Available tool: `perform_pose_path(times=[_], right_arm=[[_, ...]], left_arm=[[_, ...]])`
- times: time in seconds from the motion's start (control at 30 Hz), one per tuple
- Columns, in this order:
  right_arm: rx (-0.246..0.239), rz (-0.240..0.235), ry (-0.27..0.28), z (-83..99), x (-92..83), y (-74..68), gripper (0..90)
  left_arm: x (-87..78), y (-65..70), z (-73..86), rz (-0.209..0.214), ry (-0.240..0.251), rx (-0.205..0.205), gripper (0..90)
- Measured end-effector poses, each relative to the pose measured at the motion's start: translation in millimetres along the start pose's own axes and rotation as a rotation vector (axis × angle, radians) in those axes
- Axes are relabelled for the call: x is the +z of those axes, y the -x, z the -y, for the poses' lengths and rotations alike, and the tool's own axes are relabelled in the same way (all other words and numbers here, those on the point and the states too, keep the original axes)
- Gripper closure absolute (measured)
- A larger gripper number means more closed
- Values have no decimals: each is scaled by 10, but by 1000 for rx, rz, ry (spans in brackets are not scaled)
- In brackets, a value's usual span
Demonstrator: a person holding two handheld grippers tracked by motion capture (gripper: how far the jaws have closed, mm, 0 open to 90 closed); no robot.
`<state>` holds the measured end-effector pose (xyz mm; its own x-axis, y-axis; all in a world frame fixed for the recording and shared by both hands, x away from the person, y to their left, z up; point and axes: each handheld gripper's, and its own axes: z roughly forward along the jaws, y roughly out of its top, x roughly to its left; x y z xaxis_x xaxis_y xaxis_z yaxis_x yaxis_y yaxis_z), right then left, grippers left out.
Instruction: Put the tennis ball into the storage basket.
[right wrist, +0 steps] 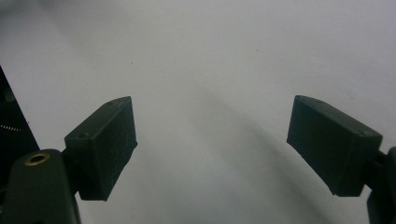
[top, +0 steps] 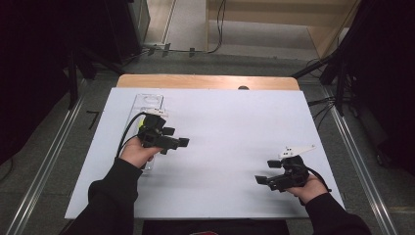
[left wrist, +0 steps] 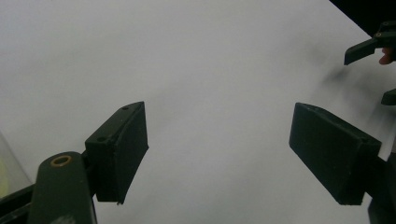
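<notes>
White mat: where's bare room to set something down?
Bare: the wide middle of the mat, between the left gripper and right gripper, and the whole far right part. Crowded: the left edge, where a clear case lies by the left hand.

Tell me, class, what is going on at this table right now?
A person holds a pair of tongs in each hand over a white table. The left tongs hover beside a clear plastic case at the table's left. The right tongs hover near the right front. Both stand open, with nothing between them.

Left gripper [top: 177, 138], right gripper [top: 265, 172]: jaws apart, empty.
</notes>
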<state>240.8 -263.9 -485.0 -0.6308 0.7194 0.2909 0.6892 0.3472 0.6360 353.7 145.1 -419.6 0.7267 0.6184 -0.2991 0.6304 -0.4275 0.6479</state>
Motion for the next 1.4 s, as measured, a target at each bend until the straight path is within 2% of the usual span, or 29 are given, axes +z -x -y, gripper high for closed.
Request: perform_pose_path(times=[0.5,0.63,1.03,1.17,1.33,1.4], right_arm=[[8,-5,3,1,-4,4,137],[7,-6,2,2,-5,4,137],[8,-5,2,1,1,5,137],[7,-5,3,1,2,7,137],[8,-3,2,3,2,10,137],[8,-3,1,3,2,10,137]], left_arm=[[29,109,121,8,-1,42,203],[41,144,186,2,-2,81,203],[8,173,332,34,19,83,202],[4,178,397,28,17,85,202],[-9,202,478,35,14,107,202],[-16,205,499,40,15,104,202]])
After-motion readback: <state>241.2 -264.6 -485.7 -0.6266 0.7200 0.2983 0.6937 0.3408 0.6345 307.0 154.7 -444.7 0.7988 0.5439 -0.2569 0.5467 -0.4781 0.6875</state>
